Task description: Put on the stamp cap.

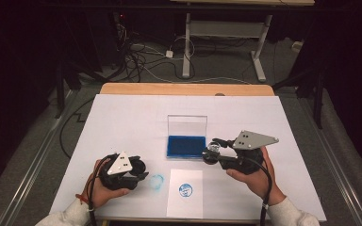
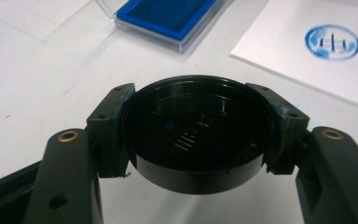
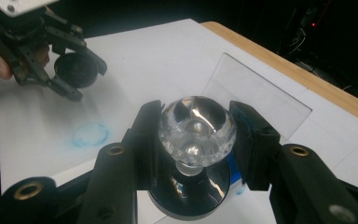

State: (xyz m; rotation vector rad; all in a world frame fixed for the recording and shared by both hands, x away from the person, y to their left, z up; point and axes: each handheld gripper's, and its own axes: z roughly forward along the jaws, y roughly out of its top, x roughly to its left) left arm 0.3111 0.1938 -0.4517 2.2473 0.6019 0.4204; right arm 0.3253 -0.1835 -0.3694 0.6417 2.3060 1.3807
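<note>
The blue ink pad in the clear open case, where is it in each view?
High view: the blue ink pad in its clear open case lies mid-table, just left of the right gripper.
Left gripper view: top centre, beyond the black round cap.
Right gripper view: its clear lid stands behind the jaws; a blue sliver peeks below.
Shared landmark: the faint blue ring smudge.

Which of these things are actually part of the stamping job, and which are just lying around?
In use: stamp with clear knob in right tongs; black cap in left tongs; blue ink pad; stamped card.

Lying about: cables; far desk legs.
</note>
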